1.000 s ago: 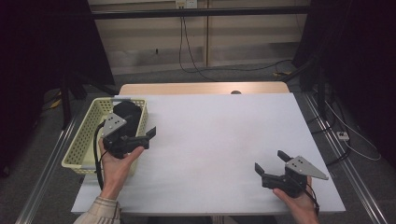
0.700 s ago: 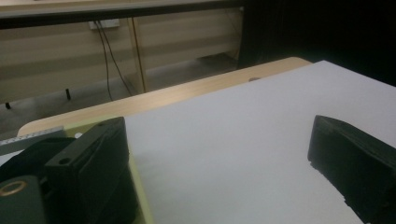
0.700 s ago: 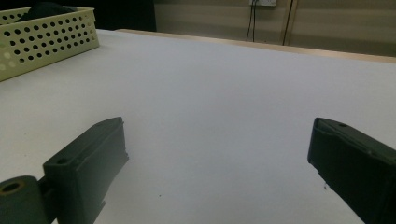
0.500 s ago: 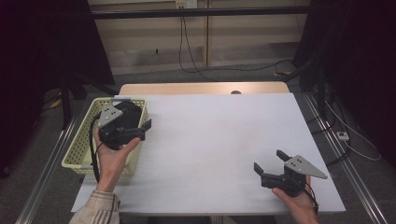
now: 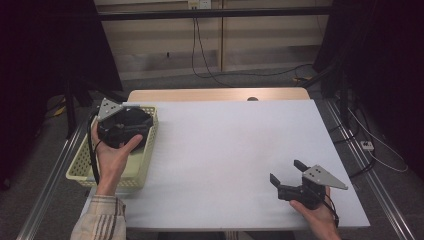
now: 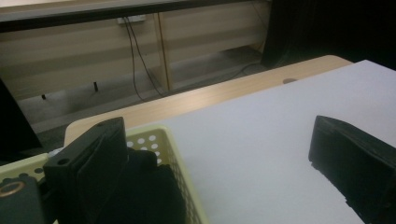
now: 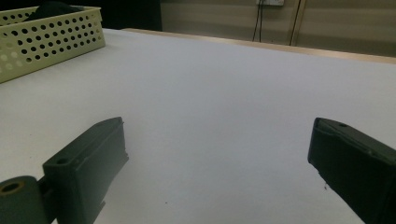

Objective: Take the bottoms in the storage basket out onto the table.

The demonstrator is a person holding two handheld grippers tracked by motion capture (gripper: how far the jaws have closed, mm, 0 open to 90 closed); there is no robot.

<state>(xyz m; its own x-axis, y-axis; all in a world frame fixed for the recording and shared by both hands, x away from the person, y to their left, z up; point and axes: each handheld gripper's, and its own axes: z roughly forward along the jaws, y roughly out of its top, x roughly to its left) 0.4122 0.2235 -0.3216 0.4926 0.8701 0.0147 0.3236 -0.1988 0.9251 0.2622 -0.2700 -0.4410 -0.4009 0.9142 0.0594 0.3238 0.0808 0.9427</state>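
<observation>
Left gripper raised over the perforated yellow basket (jaws spread, empty); right gripper low over the white tabletop, jaws wide, empty.

The high view looks forward and down from above the person's side, taking in the whole white desk with the yellow basket at its left edge. The left gripper view sits low and close over that basket, facing across the desk's far edge toward the back wall. The right gripper view rides just above the desk, looking across it to the basket far off. All three share the desk and basket.
</observation>
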